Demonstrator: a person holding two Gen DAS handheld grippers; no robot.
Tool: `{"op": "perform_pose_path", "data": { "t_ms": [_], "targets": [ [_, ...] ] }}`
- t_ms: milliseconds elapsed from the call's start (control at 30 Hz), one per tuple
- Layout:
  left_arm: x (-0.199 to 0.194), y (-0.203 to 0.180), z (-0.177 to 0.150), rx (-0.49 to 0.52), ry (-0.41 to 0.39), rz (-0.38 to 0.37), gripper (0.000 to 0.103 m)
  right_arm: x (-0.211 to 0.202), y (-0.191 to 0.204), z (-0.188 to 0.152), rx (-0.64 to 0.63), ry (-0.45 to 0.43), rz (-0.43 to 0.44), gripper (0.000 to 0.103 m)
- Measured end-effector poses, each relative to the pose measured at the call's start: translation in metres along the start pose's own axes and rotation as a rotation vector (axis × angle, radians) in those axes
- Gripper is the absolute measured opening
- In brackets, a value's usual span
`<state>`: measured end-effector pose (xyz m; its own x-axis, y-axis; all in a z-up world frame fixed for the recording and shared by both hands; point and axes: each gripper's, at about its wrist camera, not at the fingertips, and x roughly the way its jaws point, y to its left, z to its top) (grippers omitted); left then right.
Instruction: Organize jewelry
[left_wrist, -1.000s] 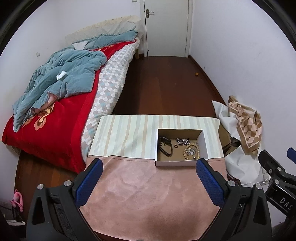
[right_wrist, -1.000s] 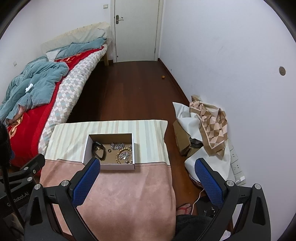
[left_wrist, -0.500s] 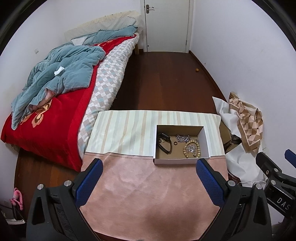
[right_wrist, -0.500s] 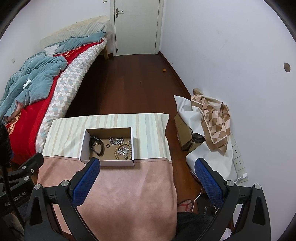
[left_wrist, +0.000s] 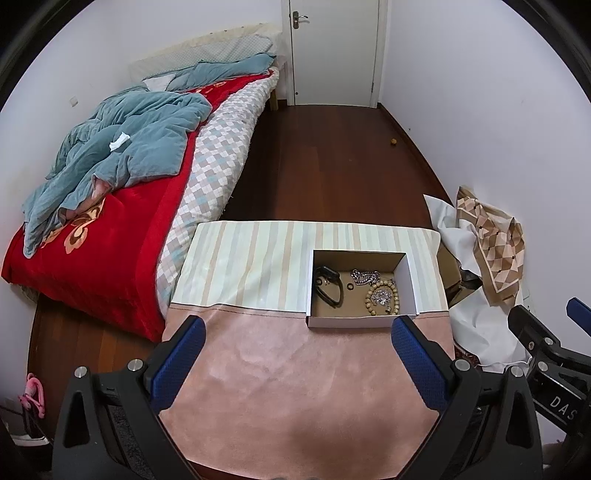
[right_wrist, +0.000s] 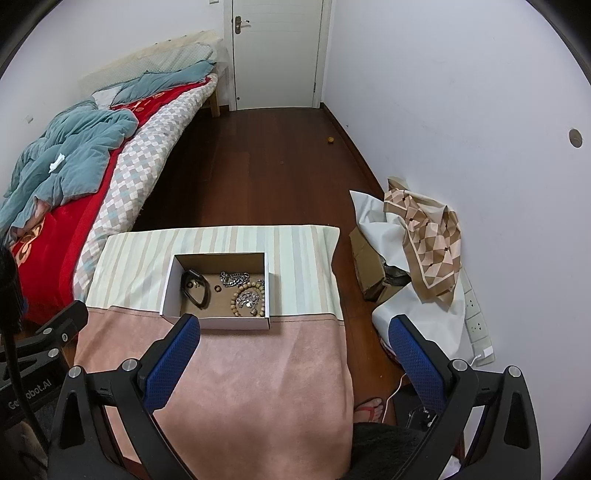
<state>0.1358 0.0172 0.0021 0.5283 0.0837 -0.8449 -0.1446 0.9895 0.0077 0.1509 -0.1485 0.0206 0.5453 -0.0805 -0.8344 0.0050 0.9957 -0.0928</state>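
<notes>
Against the frames a second earlier, both views had tipped up and back: the door showed less of itself, and the box (left_wrist: 360, 291) sat lower and nearer the fingertips. Box contents lay unchanged.

Left hand-held gripper (left_wrist: 295, 334) was spread wide, nothing between its blue pads; right hand-held gripper (right_wrist: 293, 332) likewise spread and empty. Both hung above the pink cloth (left_wrist: 295, 369) on the worktop, short of the box.

Hard to read: the jewelry was small. In the box's left part a black band (left_wrist: 328, 286); near the middle a small dark ring (left_wrist: 349, 287); toward the far wall a silver chain (left_wrist: 365, 276); at right a wooden bead bracelet (left_wrist: 382, 296) encircling a silvery piece (right_wrist: 248, 298), type unclear. The near wall of the box hid some of its floor. The gripper bodies were cut off by the bottom edge.

The box rested on the striped cloth (left_wrist: 251, 269) at its seam with the pink one. From the left view it lay ahead and right, its near right corner just beyond the right fingertip; from the right view, ahead and left, just beyond the left fingertip.
</notes>
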Motion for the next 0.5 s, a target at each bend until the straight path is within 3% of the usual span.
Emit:
{"op": "perform_pose_path", "data": {
  "t_ms": [500],
  "targets": [
    [-0.0016, 0.0019, -0.0031, 0.000, 0.006, -0.001, 0.103, -0.0008, 0.0008, -0.0025, -0.006, 0.004, 0.006, 0.103]
  ]
}}
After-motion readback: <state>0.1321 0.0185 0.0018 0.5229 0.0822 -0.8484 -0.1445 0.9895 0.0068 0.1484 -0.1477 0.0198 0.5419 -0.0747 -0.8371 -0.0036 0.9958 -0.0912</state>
